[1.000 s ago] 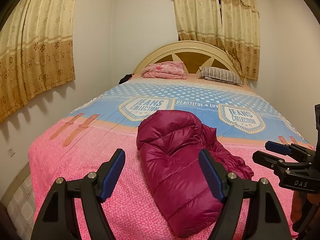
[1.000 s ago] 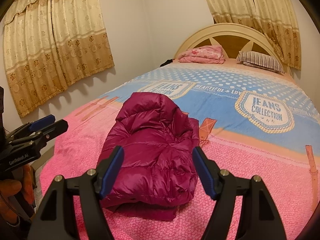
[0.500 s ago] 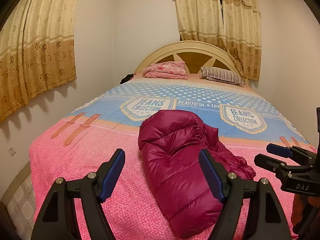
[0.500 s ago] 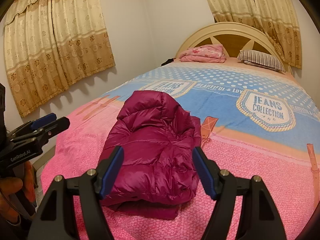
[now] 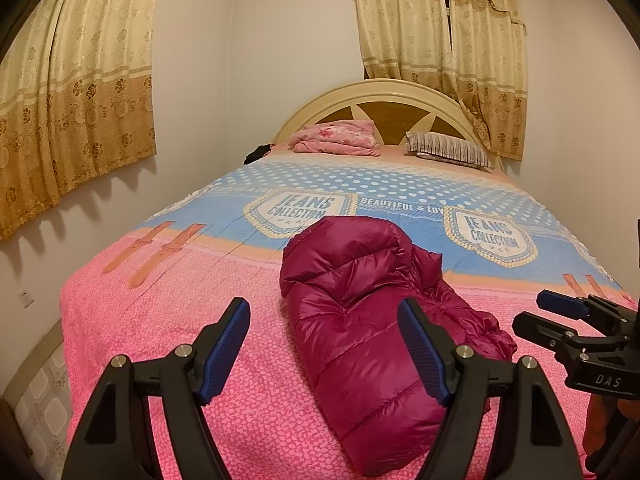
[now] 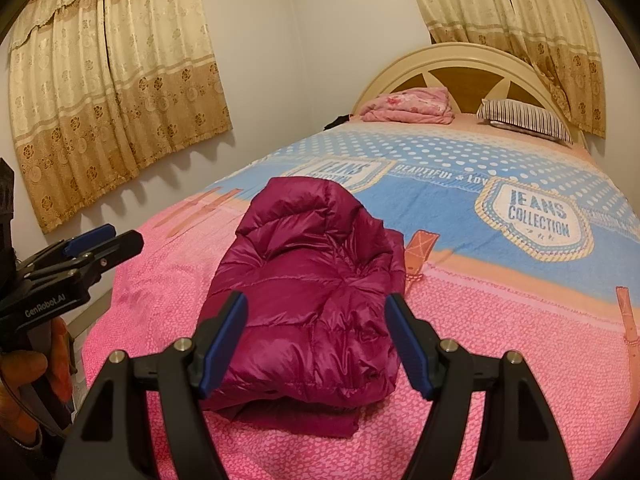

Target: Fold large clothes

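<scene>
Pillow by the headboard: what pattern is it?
Dark and light stripes; the pillow shows best in the right wrist view.

Folded magenta quilted puffer jacket = only bulk near foot edge of pink-and-blue printed bedspread. Bare cover both sides of it, wide strip toward left edge. Mid-bed clear. Head end blocked: folded pink blanket, striped pillow, arched cream headboard. Wall w/ gold curtain close along left edge.
</scene>
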Available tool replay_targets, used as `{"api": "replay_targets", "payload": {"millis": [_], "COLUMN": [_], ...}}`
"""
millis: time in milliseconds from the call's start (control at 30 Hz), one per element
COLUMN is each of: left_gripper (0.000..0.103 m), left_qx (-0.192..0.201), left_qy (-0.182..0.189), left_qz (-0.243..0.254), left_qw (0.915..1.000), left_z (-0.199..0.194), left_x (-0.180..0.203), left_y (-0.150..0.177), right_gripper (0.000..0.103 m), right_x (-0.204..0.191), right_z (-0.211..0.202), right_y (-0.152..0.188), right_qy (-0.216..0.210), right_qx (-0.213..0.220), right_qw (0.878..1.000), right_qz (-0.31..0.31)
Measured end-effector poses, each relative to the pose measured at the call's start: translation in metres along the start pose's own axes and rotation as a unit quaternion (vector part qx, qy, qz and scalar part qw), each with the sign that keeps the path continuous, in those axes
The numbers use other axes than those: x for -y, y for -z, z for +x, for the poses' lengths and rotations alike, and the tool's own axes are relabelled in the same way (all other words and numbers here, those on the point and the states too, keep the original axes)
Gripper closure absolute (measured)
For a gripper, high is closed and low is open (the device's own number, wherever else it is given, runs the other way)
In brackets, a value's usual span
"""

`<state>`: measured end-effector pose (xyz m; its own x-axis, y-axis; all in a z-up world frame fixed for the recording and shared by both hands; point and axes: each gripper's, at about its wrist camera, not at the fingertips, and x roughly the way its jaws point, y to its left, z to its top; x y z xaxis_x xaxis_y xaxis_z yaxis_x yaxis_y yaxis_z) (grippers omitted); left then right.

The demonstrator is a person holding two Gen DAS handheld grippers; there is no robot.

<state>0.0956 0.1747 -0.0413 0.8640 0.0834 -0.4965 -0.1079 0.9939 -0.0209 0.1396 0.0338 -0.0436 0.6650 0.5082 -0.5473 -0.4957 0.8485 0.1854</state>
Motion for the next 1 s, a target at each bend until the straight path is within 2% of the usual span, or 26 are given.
{"api": "replay_targets", "payload": {"millis": [600, 733, 767, 867, 933, 1000], "left_gripper": [0.025, 0.019, 0.018, 0.006, 0.005, 0.005], "left_qx": [-0.004, -0.015, -0.014, -0.007, 0.009, 0.015], "left_qy": [-0.021, -0.005, -0.009, -0.048, -0.064, -0.063], "left_qz": [0.006, -0.011, -0.016, -0.023, -0.013, -0.009], "left_qw": [0.9998, 0.9998, 0.9997, 0.9985, 0.9978, 0.9979], "left_z": [0.0033, 0.0071, 0.007, 0.0057, 0.0014, -0.0003], "left_x": [0.0093, 0.0061, 0.0051, 0.0038, 0.0063, 0.0076], "left_y": [0.0027, 0.0035, 0.0039, 0.005, 0.0061, 0.0059], "right_gripper": [0.029, 0.029, 0.029, 0.029, 0.029, 0.029], "right_x": [-0.0036, -0.0052, -0.0055, -0.0057, -0.0055, -0.0056], "right_z": [-0.0006, 0.0007, 0.0008, 0.0011, 0.0011, 0.0013], "right_y": [0.0032, 0.0043, 0.0047, 0.0052, 0.0055, 0.0057], "right_qy": [-0.004, -0.006, -0.006, -0.006, -0.006, -0.007], "right_qx": [-0.003, -0.006, -0.007, -0.007, -0.007, -0.007], "right_qw": [1.0, 1.0, 1.0, 1.0, 1.0, 1.0], "right_qz": [-0.007, -0.01, -0.011, -0.012, -0.011, -0.011]}}
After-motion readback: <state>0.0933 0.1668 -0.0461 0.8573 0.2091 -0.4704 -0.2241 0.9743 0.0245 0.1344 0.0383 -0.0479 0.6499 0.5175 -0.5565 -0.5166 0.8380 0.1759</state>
